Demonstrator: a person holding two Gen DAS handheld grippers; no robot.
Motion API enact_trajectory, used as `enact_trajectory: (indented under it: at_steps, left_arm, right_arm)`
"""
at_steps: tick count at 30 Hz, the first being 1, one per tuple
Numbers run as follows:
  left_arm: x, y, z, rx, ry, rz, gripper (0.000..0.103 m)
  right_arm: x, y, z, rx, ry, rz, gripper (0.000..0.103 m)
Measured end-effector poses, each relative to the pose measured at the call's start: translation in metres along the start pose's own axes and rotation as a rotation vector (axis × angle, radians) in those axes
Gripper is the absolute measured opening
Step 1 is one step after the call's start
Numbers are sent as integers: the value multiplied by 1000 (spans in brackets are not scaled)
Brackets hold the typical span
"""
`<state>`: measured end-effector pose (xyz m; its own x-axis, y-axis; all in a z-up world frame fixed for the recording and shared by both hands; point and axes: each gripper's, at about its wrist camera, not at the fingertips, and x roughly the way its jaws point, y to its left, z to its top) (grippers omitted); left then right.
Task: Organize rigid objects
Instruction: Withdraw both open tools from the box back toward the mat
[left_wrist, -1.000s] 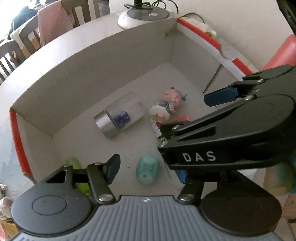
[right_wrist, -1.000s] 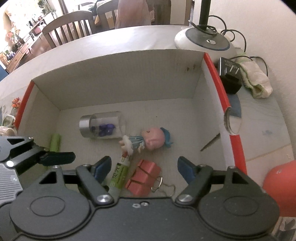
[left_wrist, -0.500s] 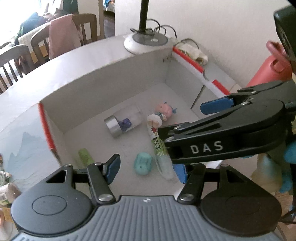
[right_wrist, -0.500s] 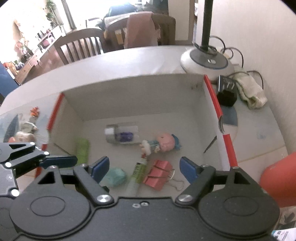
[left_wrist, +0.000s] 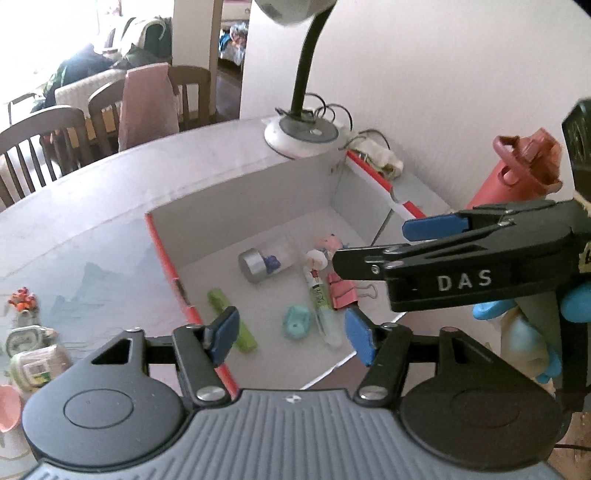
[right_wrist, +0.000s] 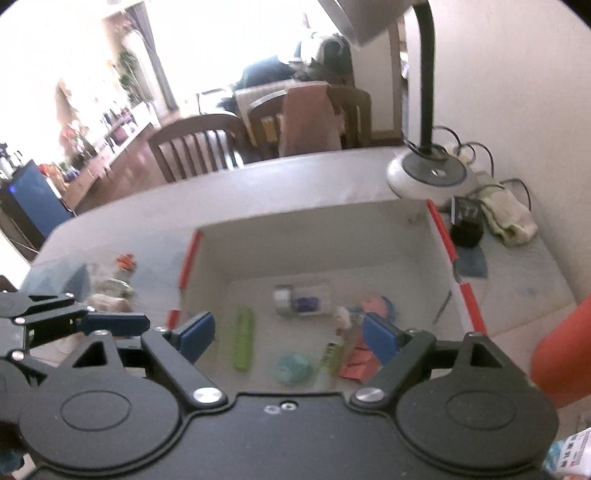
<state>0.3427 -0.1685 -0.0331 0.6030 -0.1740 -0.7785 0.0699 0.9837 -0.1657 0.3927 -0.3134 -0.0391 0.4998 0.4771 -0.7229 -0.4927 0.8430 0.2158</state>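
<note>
Both claws had risen and pulled back from the white box (left_wrist: 236, 192) since a second earlier, so the whole box and the bench (left_wrist: 92, 206) around it now showed. The left claw (left_wrist: 291, 332) hung above the box's near edge, jaws opening with nothing between them. The right claw (right_wrist: 288, 332) was likewise released, opening and empty. Below and ahead of the claws, inside the box, lay the jar (left_wrist: 258, 260), doll (left_wrist: 328, 243), green marker (left_wrist: 236, 321), teal piece (left_wrist: 297, 321), glue tube (left_wrist: 321, 306) and pink binder clip (left_wrist: 341, 293), unchanged. The lamp (right_wrist: 428, 170) stood beyond the box.
</note>
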Motion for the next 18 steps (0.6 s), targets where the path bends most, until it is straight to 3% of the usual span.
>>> enact_trajectory:
  at_steps: [10,13,18]
  left_arm:
    - [-56,47,-31,-64,-83,18,75]
    - [-74,65,-42,-75,-126,44,80]
    - [-97,96,-60,-109,-159,65,81]
  right_arm:
    - [-27,56,-17,-49,-125,67,101]
    - [-30,74,-22,-46,-148,84,102]
    - [-28,106,-31,-53,-173,97,102]
